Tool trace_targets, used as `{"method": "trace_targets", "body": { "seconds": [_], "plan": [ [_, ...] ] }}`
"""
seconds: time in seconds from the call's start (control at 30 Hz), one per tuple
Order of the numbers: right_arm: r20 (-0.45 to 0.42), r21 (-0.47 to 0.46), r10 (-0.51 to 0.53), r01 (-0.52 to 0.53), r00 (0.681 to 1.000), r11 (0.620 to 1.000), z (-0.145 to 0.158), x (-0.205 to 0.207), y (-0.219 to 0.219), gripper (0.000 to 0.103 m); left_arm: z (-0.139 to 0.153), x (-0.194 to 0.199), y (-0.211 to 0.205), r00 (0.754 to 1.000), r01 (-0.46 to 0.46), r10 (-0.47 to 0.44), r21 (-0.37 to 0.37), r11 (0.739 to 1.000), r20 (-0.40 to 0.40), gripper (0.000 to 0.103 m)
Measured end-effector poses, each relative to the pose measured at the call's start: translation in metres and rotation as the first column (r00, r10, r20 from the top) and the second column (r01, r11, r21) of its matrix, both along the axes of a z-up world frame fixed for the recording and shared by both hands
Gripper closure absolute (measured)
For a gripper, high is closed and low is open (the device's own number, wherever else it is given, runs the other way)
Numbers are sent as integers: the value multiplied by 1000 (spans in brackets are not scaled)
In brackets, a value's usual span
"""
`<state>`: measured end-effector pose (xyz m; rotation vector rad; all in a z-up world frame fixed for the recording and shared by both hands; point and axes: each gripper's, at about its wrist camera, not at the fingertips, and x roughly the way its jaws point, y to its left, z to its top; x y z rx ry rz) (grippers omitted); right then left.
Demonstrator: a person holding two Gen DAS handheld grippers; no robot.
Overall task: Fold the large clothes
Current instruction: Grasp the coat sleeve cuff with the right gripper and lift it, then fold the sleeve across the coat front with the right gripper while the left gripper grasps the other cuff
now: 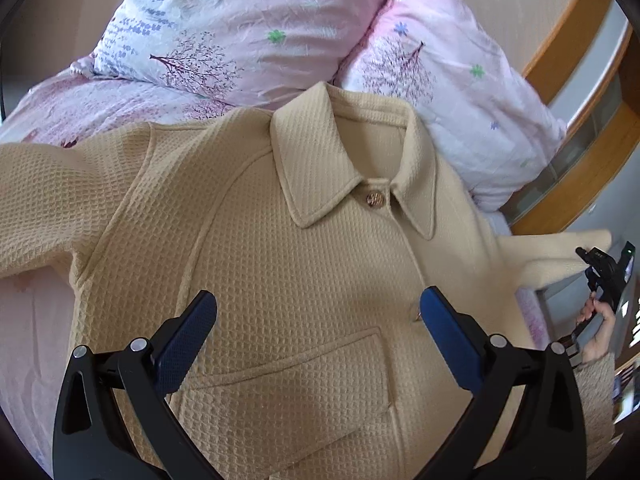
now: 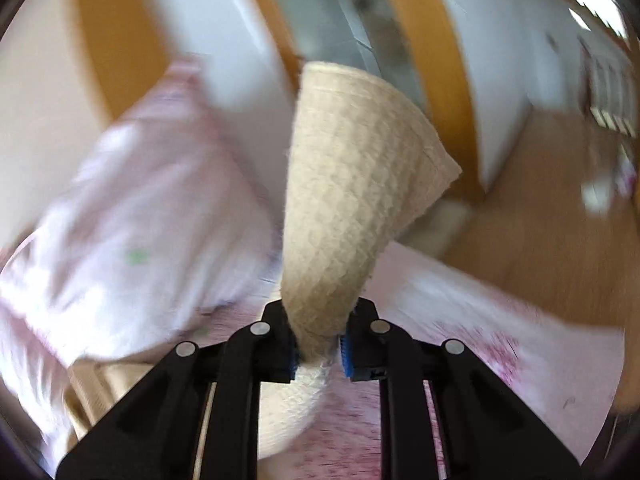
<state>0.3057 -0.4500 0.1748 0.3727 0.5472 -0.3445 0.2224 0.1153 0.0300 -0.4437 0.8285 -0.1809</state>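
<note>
The beige waffle-knit jacket (image 1: 304, 264) lies front-up on the bed (image 1: 28, 344), its collar (image 1: 344, 160) toward the two pillows (image 1: 248, 28) at the head edge and its long axis running from collar down toward the camera. The left gripper (image 1: 318, 312) hovers over the chest with its fingers spread wide, holding nothing, just above the pocket flap (image 1: 296, 364). The right gripper (image 2: 319, 344) is clenched on the sleeve (image 2: 348, 184), which it carries lifted off the bed's right edge. The coming fold likely turns on this: the sleeve lies out to the right of the body, so the right hand is the nearer one to bring it across. The left view shows the whole garment; the right view, blurred, shows only the pinched cuff end.
</note>
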Motion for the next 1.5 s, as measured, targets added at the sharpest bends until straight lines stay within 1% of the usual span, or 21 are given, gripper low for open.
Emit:
{"method": "trace_targets", "body": {
  "seconds": [0.07, 0.17, 0.27, 0.37, 0.5, 0.6, 0.67, 0.77, 0.8, 0.83, 0.87, 0.9, 0.97, 1.03, 1.13, 1.23, 1.33, 1.4, 1.43, 1.47, 1.5],
  "plan": [
    [40, -57, 128, -126, 991, 990, 16, 0, 43, 87, 1, 1, 6, 1000, -10, 11, -42, 999, 12, 1],
    [64, -121, 291, -282, 955, 952, 27, -4, 99, 88, 4, 0, 11, 999, -41, 43, -39, 998, 30, 1],
    [32, -174, 447, -436, 894, 883, 22, -10, 161, 88, 6, -1, 15, 998, -45, 47, -48, 998, 49, 1],
    [-69, -193, 572, -574, 817, 796, -6, -7, 224, 88, 6, -1, 22, 997, -46, 52, -94, 995, 63, 1],
    [-224, -200, 662, -699, 715, 687, -57, -6, 293, 89, 3, 3, 28, 997, -46, 54, -174, 984, 46, 1],
    [-301, -174, 699, -758, 649, 629, -84, -9, 327, 89, -4, 8, 30, 1000, -26, 29, -262, 965, 8, 1],
    [-344, -181, 707, -783, 618, 595, -95, -19, 343, 88, -7, 11, 29, 1000, -18, 15, -292, 956, -11, 2],
    [-405, -203, 700, -804, 588, 558, -104, -24, 352, 79, -13, 16, 26, 999, -7, -4, -317, 948, -34, 2],
    [-417, -191, 711, -820, 566, 540, -106, -25, 354, 60, -15, 18, 25, 999, -5, -9, -327, 945, -44, 2],
    [-417, -182, 723, -830, 551, 527, -107, -26, 356, 36, -18, 21, 22, 998, -4, -18, -345, 939, -60, 2],
    [-417, -184, 739, -845, 529, 501, -106, -36, 360, 29, -21, 23, 21, 997, -3, -25, -359, 933, -72, 2],
    [-417, -198, 752, -859, 510, 472, -106, -43, 365, 26, -23, 25, 20, 996, -3, -31, -373, 928, -87, 2],
    [-410, -207, 767, -870, 493, 448, -102, -52, 366, 26, -29, 30, 14, 993, 0, -49, -403, 915, -111, 3],
    [-381, -178, 777, -864, 501, 470, -90, -62, 351, 26, -34, 34, 6, 990, 2, -60, -412, 911, -130, 6],
    [-320, -115, 756, -815, 572, 568, -70, -61, 316, 26, -39, 40, -8, 985, 13, -86, -423, 906, -153, 14],
    [-260, -66, 706, -741, 659, 668, -49, -62, 269, 26, -41, 48, -21, 979, 34, -123, -465, 885, -162, 15],
    [-237, -64, 647, -676, 725, 734, -37, -60, 237, 26, -45, 58, -31, 977, 15, -116, -478, 878, -182, 20],
    [-220, -67, 596, -621, 772, 781, -30, -60, 214, 26, -53, 66, -32, 973, -39, -79, -491, 870, -216, 37],
    [-212, -64, 568, -591, 795, 804, -27, -60, 203, 26, -61, 71, -31, 970, -67, -66, -521, 851, -232, 44],
    [-208, -60, 550, -572, 809, 818, -27, -58, 195, 26, -66, 74, -31, 968, -83, -60, -537, 839, -244, 57],
    [-203, -57, 531, -551, 822, 832, -24, -57, 187, 26, -68, 76, -31, 968, -87, -58, -541, 837, -245, 69]
  ]
}}
